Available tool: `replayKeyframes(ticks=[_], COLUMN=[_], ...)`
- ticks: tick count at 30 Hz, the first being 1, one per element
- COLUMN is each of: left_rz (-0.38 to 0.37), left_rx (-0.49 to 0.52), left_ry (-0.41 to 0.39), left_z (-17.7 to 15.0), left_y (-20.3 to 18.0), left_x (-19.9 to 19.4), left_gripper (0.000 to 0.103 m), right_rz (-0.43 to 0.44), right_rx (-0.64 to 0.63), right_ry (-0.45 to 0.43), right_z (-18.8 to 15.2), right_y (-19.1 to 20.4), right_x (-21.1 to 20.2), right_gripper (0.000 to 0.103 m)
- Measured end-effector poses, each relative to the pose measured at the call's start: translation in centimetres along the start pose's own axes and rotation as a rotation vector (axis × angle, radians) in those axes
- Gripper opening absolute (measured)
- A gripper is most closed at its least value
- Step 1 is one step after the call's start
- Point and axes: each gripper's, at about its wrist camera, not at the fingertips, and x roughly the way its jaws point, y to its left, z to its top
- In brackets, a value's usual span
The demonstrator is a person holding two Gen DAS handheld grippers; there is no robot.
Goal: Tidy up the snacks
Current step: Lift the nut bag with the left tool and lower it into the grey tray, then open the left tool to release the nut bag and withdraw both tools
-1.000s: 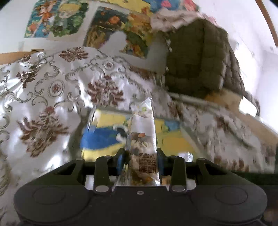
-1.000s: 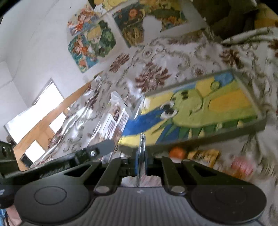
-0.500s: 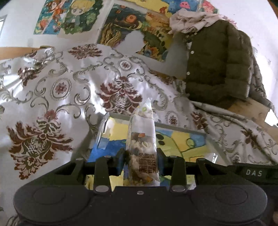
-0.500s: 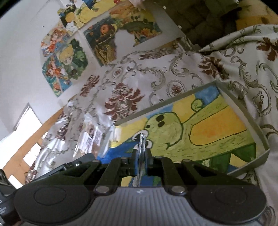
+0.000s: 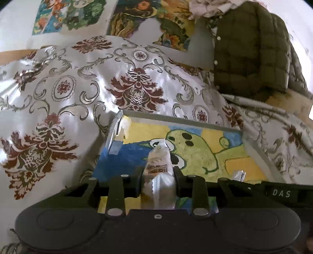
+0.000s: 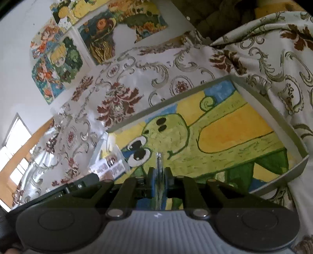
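A shallow grey tray [image 5: 176, 118] with a painted green cartoon creature lies on the patterned cloth. Over its near left part my left gripper [image 5: 158, 172] has its jaws closing, the pads pressing a clear snack packet [image 5: 159, 156] with printed text. The right wrist view shows that same packet [image 6: 109, 166] at the tray's [image 6: 273, 111] left edge. My right gripper [image 6: 158, 172] pinches a thin clear packet [image 6: 158, 158] seen edge-on above the creature's face, and its jaws are starting to open. In the left wrist view that packet's [image 5: 239, 174] tip glints at lower right.
Shiny white cloth [image 5: 58, 88] with brown floral patterns covers the surface around the tray. An olive quilted jacket [image 5: 250, 48] hangs at the back right. Colourful posters [image 5: 64, 15] are on the white wall. A bright window [image 6: 15, 136] is far left.
Both grippers have come forward and down over the tray, which now fills more of each view. The left packet sits lower and more tilted between the jaws.
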Motion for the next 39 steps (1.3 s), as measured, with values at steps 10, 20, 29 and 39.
replayKeyframes(ticks=[10, 20, 29, 39], left_rz=[0.027, 0.094, 0.099, 0.12], left_rx=[-0.039, -0.047, -0.08, -0.078], left_ry=[0.014, -0.056, -0.107, -0.135], left_z=[0.5, 2.6, 2.9, 0.1], left_y=[0.3, 0.3, -0.6, -2.3], left_x=[-0.6, -5.4, -12.0, -19.6], left_gripper=[0.063, 0.097, 0.102, 0.102], right_rz=[-0.049, -0.079, -0.092, -0.116], right_rx=[-0.044, -0.11, -0.245, -0.323], right_ry=[-0.002, -0.11, -0.211, -0.303], right_z=[0.2, 2.2, 2.5, -0.2], right_y=[0.7, 2.1, 4.3, 5.7], right_x=[-0.3, -4.0, -10.5, -18.3], right_gripper=[0.05, 0.092, 0.103, 0.103])
